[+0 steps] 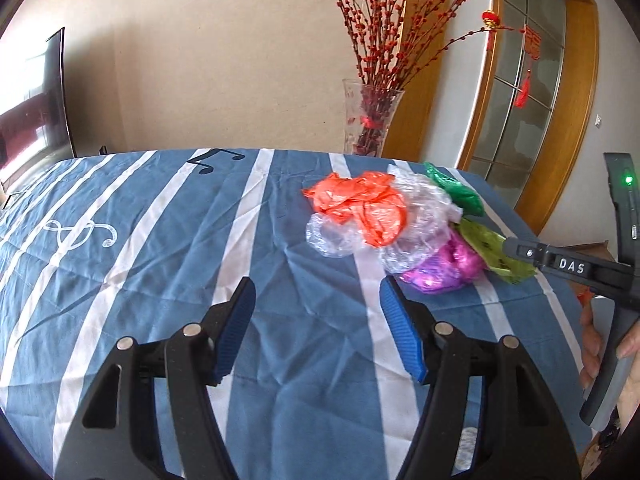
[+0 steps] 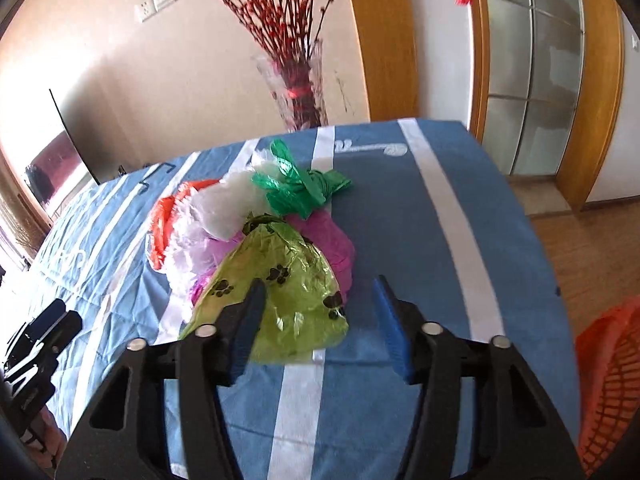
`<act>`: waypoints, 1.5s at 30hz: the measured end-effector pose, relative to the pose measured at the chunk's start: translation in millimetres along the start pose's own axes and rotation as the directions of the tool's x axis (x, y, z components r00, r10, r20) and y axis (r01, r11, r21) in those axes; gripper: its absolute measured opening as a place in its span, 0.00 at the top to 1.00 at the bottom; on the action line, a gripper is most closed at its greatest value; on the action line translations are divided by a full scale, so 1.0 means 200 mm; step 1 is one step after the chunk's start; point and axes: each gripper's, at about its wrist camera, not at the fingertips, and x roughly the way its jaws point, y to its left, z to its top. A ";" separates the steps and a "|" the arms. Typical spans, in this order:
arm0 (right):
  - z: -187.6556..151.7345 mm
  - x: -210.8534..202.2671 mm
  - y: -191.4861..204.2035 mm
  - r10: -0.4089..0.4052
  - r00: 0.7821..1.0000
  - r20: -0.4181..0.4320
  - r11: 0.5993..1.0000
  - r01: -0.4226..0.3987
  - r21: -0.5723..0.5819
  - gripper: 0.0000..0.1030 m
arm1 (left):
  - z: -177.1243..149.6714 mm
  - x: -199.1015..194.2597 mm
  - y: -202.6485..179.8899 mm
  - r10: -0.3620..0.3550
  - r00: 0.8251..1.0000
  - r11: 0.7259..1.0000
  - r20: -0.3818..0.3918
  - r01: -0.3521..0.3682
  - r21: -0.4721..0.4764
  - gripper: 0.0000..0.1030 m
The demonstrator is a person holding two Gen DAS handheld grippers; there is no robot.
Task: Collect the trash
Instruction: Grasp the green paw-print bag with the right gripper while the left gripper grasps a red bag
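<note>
A heap of crumpled plastic bags lies on the blue striped tablecloth (image 1: 280, 264): an orange bag (image 1: 360, 200), a clear bag (image 1: 420, 216), a dark green bag (image 1: 460, 192), a magenta bag (image 1: 444, 268) and a lime bag with paw prints (image 2: 288, 292). My left gripper (image 1: 318, 328) is open and empty, short of the heap, which lies ahead to its right. My right gripper (image 2: 318, 324) is open, its fingers on either side of the near end of the lime bag. I cannot tell whether they touch it. The right gripper's tip (image 1: 516, 250) reaches the lime bag (image 1: 492, 248) in the left wrist view.
A glass vase (image 1: 370, 120) of red branches stands behind the table's far edge. An orange mesh basket (image 2: 608, 384) sits off the table at the lower right. A wooden door frame (image 1: 560, 132) and floor lie to the right. A screen (image 1: 36, 108) stands at the left.
</note>
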 end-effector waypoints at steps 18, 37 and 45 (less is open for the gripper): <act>-0.10 -0.21 0.07 0.020 0.995 0.099 0.993 -0.009 -0.119 0.99 | 0.10 0.09 -0.04 -0.032 0.999 0.999 -0.001 0.032 -0.018 0.38; -0.21 -0.51 -0.22 -0.129 0.970 0.208 0.986 0.148 -0.077 0.99 | 0.28 0.43 -0.24 -0.027 0.995 0.998 -0.091 0.021 -0.060 0.43; -0.24 -0.48 -0.23 -0.136 0.972 0.191 0.985 0.153 -0.079 0.98 | 0.25 0.54 -0.18 -0.043 0.985 0.995 -0.164 0.026 -0.101 0.94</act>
